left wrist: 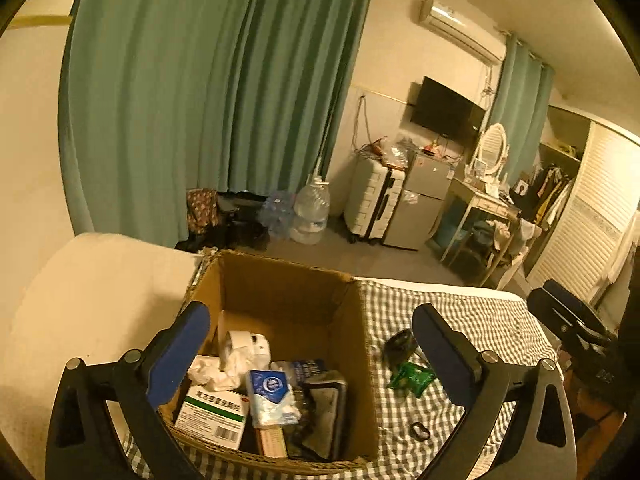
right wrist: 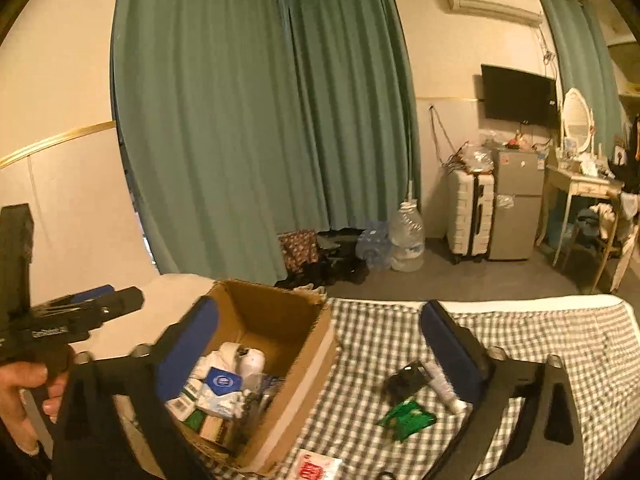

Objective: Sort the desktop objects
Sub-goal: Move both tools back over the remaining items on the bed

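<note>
Above the cardboard box [left wrist: 288, 312], both left gripper [left wrist: 312, 344] and right gripper [right wrist: 320, 344] gape empty; at 3 o'clock, the green packet [left wrist: 410, 378] risks sliding on loose checked cloth [left wrist: 480, 312] if nudged.

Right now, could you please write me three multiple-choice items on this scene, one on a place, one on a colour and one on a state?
1. Where does the green packet lie?
A. inside the cardboard box
B. on the checked cloth beside the box
C. on the floor

2. What colour are the curtains?
A. teal green
B. red
C. white

3. How do the jaws of the left gripper stand?
A. shut on the green packet
B. shut on the box wall
C. open, holding nothing

Answers:
1 B, the packet rests on the checked cloth, right of the cardboard box.
2 A, both views show teal green folds.
3 C, the blue pads stand wide apart with nothing between them.
</note>
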The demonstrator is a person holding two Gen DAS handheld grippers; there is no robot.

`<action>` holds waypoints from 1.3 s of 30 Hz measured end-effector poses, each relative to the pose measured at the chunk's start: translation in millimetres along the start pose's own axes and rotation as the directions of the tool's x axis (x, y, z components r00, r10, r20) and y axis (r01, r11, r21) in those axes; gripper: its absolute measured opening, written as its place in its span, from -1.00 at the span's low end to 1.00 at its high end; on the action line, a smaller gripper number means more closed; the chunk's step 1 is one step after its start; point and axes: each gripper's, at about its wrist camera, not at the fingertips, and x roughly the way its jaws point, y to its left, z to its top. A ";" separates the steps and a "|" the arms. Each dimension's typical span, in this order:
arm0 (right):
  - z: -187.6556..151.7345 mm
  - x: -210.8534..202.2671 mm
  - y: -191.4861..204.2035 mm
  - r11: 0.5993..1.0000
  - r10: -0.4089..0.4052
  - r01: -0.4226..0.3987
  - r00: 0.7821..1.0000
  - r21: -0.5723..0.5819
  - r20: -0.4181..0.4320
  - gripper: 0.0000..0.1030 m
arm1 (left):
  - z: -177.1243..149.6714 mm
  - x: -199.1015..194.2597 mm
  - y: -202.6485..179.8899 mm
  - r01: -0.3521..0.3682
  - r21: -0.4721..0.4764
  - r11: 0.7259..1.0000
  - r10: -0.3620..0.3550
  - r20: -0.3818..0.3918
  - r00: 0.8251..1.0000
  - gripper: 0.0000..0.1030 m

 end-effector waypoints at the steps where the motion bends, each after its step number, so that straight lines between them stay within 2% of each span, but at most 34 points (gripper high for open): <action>1: 0.4 -2.6 -0.8 1.000 -0.016 0.016 1.000 -0.014 -0.001 0.99 | -0.1 -1.0 -4.3 0.005 0.009 1.000 -0.005 -0.001 1.000 1.00; 6: -2.4 -19.4 -7.9 0.994 -0.068 0.067 0.998 -0.081 -0.012 0.99 | -1.8 -10.7 -34.3 0.033 0.075 0.997 -0.034 0.012 0.999 1.00; 10: -2.6 -30.9 -23.4 0.994 -0.087 0.086 0.996 -0.072 -0.009 0.99 | -6.9 -12.6 -54.3 0.050 0.110 0.993 -0.052 0.011 0.999 1.00; 14: -5.8 -40.2 -44.1 0.993 -0.104 0.104 0.994 -0.051 -0.014 0.99 | -15.7 -5.6 -74.0 0.078 0.125 0.989 -0.076 -0.019 0.997 1.00; 18: -16.0 -42.7 -62.9 0.992 -0.113 0.109 0.992 -0.065 -0.053 0.99 | -32.3 3.5 -94.5 0.123 0.164 0.979 -0.114 -0.065 0.991 1.00; 23: -36.4 -44.9 -85.3 0.990 -0.125 0.117 0.987 -0.081 -0.098 0.99 | -62.1 24.6 -130.8 0.191 0.252 0.949 -0.154 -0.159 0.975 0.97; 28: -60.4 -35.9 -100.2 0.992 -0.095 0.081 0.985 -0.101 -0.145 0.99 | -97.5 57.1 -156.7 0.220 0.340 0.914 -0.136 -0.253 0.958 0.71; 30: -72.3 -26.7 -104.2 0.992 -0.080 0.061 0.980 -0.111 -0.180 0.99 | -113.4 74.2 -161.7 0.231 0.351 0.908 -0.123 -0.305 0.945 0.62; 35: -102.1 -10.2 -106.0 0.979 -0.081 0.031 0.966 -0.201 -0.247 0.99 | -139.7 107.9 -161.3 0.243 0.352 0.904 -0.091 -0.396 0.914 0.61; 39: -119.2 7.8 -120.1 0.988 -0.069 0.022 0.951 -0.156 -0.303 0.99 | -153.3 127.8 -164.7 0.239 0.350 0.906 -0.070 -0.432 0.899 0.61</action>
